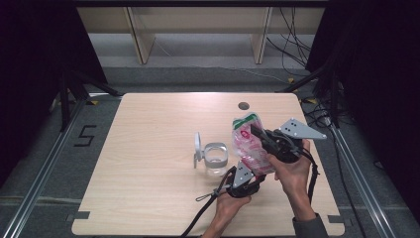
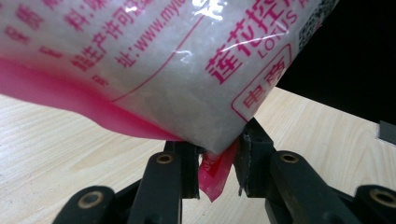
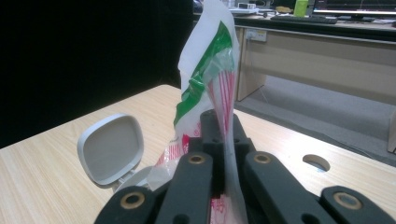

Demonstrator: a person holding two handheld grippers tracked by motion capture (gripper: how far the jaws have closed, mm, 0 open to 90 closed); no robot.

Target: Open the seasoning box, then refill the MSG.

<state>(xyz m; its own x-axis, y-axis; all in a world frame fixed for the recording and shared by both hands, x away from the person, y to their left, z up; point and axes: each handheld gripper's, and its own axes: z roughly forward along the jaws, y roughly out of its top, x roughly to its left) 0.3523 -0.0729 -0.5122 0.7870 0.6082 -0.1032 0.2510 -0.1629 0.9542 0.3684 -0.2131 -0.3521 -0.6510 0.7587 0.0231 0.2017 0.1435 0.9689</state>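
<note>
Two hand-held grippers hold one plastic bag above the pale wood-grain surface, just right of the clear container, which stands with its hinged lid swung open. The high view shows the bag slanting between them, the right hand-held gripper at its upper part and the left hand-held gripper at its lower end, nearer the person than the container. The left gripper view adds red print on frosted, crinkled film full of pale contents, and a pink bottom corner hanging between jaws set narrowly either side of it; whether the pads press on it I cannot tell. The right gripper view shows jaws closed flat on the bag's thin green-and-white top, which stands upright, with the rounded grey lid down to its left.
</note>
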